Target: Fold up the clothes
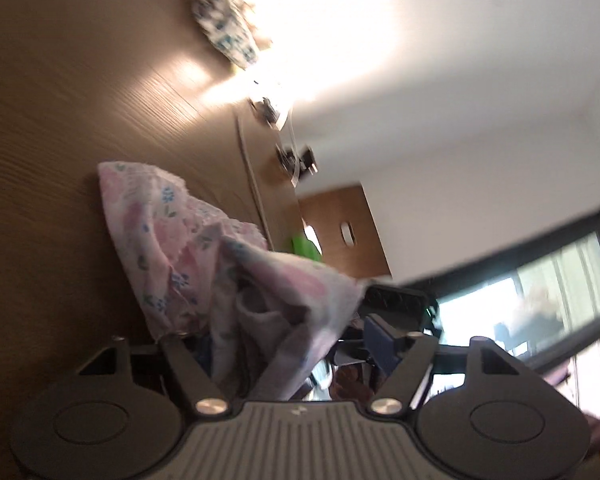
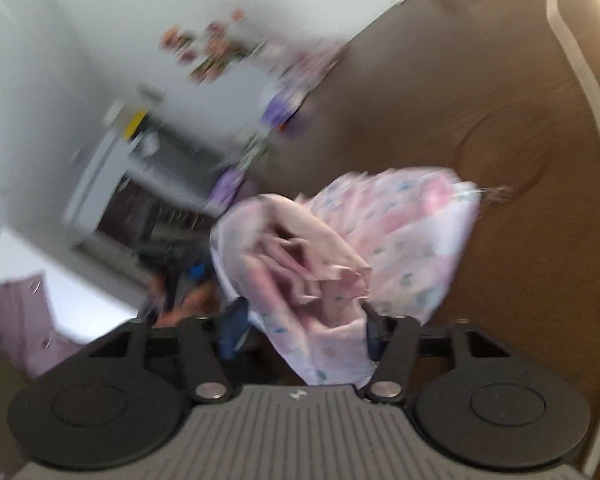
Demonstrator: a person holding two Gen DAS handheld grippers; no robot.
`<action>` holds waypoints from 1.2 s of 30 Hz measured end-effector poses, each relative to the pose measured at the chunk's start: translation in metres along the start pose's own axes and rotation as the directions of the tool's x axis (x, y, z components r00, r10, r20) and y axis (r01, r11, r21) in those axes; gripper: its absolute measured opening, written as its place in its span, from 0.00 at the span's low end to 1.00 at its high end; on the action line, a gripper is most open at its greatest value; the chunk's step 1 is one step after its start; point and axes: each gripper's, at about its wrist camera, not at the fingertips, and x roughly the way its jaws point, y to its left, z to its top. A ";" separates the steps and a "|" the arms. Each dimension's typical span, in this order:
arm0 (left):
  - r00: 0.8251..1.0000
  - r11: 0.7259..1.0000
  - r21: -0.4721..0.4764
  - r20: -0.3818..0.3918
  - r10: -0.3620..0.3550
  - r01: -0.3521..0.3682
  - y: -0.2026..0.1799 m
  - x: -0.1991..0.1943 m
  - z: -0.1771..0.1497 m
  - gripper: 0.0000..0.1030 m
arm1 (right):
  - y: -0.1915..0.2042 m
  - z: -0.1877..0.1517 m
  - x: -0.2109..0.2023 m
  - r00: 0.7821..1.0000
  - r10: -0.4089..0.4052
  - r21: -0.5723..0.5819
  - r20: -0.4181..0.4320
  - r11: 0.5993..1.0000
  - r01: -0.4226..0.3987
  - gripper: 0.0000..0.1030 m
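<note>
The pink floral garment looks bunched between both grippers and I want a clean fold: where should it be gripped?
Judging by its pose, grip the pink floral garment along the flat hemmed edge lying on the wooden table, coming in from the side, low over the wood. The middle is crumpled in layers, so pinching there would likely catch several.

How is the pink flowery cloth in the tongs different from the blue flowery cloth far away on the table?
The pink floral cloth shows pink blossoms; the blue-patterned cloth shows blue marks on white. The pink floral cloth is bunched up between the left tongs; the blue-patterned cloth lies untouched on the wooden table. The pink floral cloth is close to the camera; the blue-patterned cloth sits far off. Both are printed fabric.
</note>
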 end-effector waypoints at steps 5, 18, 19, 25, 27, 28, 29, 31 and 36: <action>0.994 1.000 0.004 0.105 0.003 -0.003 -0.018 -0.009 0.007 0.69 | 0.001 -0.004 -0.006 0.990 -0.081 0.077 0.118 0.994 0.073 0.22; 0.864 0.803 0.353 0.350 0.363 -0.481 -0.030 0.016 0.042 0.87 | 0.004 0.039 0.050 0.932 -0.277 0.078 0.233 0.961 0.266 0.32; 0.870 0.804 0.364 0.347 0.351 -0.470 -0.030 0.014 0.044 0.90 | 0.002 0.039 0.052 0.924 -0.299 0.087 0.236 0.954 0.287 0.41; 0.858 0.809 0.309 0.302 0.414 -0.500 -0.013 0.023 0.063 0.74 | 0.014 0.050 0.080 0.929 -0.306 -0.178 0.210 0.922 0.344 0.71; 0.862 0.822 0.286 0.291 0.416 -0.493 -0.011 0.022 0.065 0.69 | 0.025 0.051 0.092 0.915 -0.348 -0.285 0.205 0.873 0.396 0.70; 0.862 0.826 0.273 0.285 0.420 -0.493 -0.010 0.020 0.065 0.64 | 0.027 0.051 0.096 0.911 -0.362 -0.290 0.197 0.866 0.407 0.64; 0.862 0.831 0.256 0.276 0.426 -0.493 -0.010 0.018 0.066 0.55 | 0.025 0.053 0.098 0.916 -0.363 -0.260 0.173 0.880 0.397 0.52; 0.865 0.848 0.208 0.247 0.436 -0.487 -0.008 0.014 0.066 0.46 | 0.018 0.056 0.094 0.930 -0.339 -0.179 0.141 0.915 0.361 0.29; 0.916 0.909 0.129 0.115 0.384 -0.397 -0.013 0.001 0.053 0.45 | 0.012 0.040 0.068 0.962 -0.267 0.017 0.065 0.964 0.266 0.19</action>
